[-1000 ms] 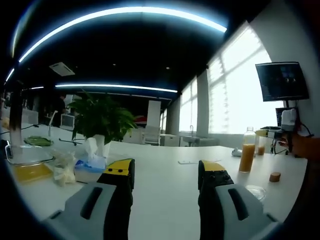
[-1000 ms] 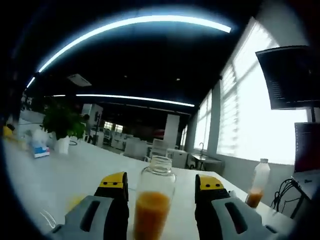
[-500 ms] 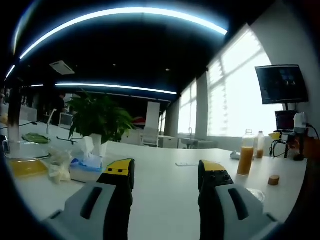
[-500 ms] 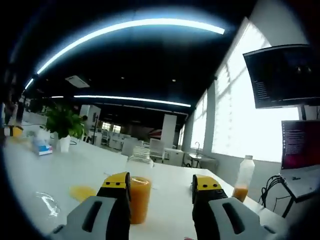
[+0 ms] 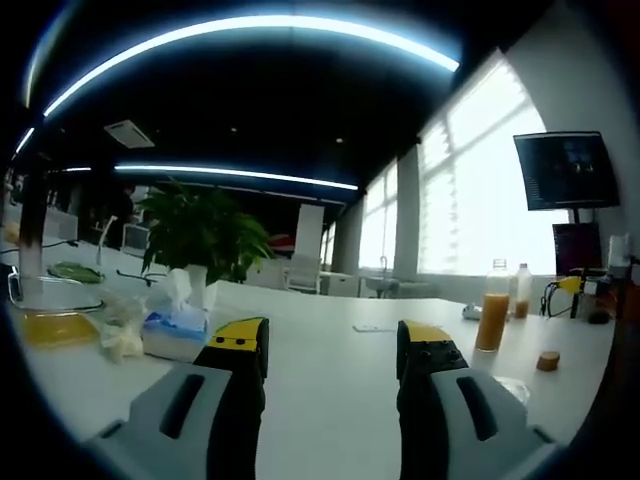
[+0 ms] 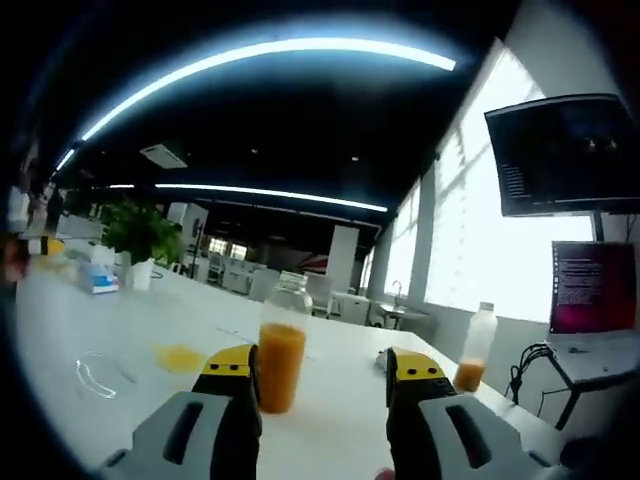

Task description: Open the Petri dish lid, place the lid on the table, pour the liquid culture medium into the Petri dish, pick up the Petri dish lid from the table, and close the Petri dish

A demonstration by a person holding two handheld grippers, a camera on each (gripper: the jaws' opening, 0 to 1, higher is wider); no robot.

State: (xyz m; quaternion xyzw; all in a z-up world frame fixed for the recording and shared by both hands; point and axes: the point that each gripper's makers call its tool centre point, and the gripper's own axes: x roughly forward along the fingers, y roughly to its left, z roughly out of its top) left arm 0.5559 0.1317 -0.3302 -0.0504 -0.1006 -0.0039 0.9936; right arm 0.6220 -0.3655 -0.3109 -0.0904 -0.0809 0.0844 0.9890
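In the left gripper view the left claw (image 5: 332, 350) stands wide apart at bottom centre with nothing between its jaws, above the white counter (image 5: 320, 340); a tissue box (image 5: 172, 325) and potted plant (image 5: 200, 235) sit at left, an orange-filled bottle (image 5: 492, 308) and a small brown cap (image 5: 547, 361) at right. In the right gripper view the right claw (image 6: 322, 370) gapes empty, the jar of orange liquid (image 6: 282, 352) standing on the counter just beyond its left jaw. A yellow Petri dish (image 6: 181, 357) and a clear lid (image 6: 92, 378) lie at lower left, and a second bottle (image 6: 474, 348) stands at right.

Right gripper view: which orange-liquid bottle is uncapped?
The wide glass bottle just beyond the right gripper's fingers; the slimmer plastic bottle near the window wears its cap.
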